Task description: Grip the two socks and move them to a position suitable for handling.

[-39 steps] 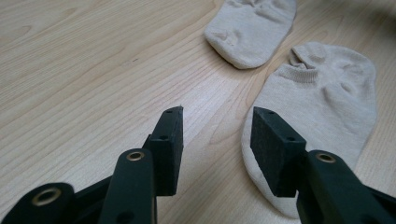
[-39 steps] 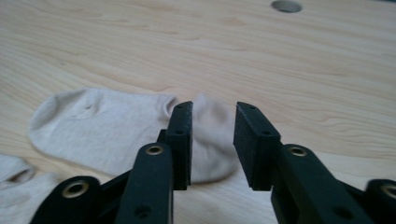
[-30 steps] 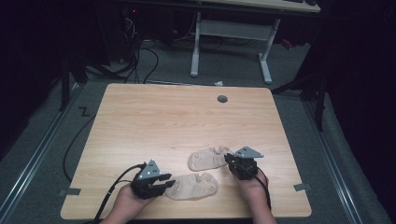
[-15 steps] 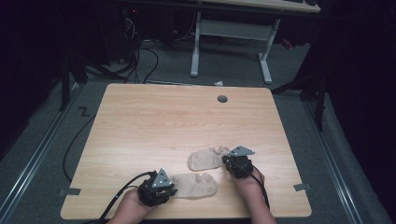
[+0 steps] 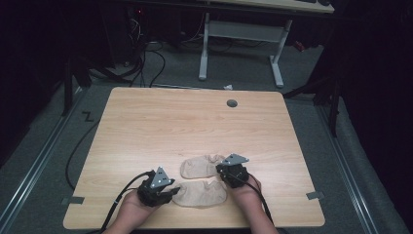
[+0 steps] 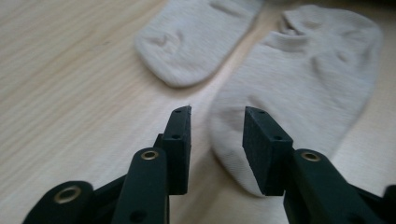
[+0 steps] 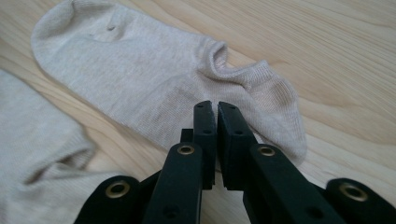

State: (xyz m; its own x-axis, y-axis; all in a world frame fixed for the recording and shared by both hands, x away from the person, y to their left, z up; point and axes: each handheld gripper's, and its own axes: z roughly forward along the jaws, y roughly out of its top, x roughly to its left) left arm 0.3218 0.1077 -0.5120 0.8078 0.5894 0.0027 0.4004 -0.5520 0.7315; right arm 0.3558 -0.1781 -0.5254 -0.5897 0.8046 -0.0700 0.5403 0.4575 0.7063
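Two beige ankle socks lie flat side by side near the table's front edge. The near sock (image 5: 199, 193) (image 6: 299, 79) (image 7: 37, 154) has its toe at my left gripper (image 5: 173, 191) (image 6: 217, 116). That gripper's jaws have just been opening; they stand apart with the toe's edge between them, and the pads are off the cloth. My right gripper (image 5: 221, 170) (image 7: 215, 106) is shut to a thin slit. Its tips are at the heel edge of the far sock (image 5: 199, 166) (image 7: 140, 70) (image 6: 201, 37), with no fold visible between them.
The light wooden table (image 5: 195, 126) has a round grey cable port (image 5: 232, 103) at the back. Bits of grey tape (image 5: 315, 195) mark its front corners. Beyond it stand a white desk frame (image 5: 243, 34) and floor cables (image 5: 146, 58).
My left gripper's jaws have opened at the near sock's toe. My right gripper has moved left along the far sock, which now lies a little farther left.
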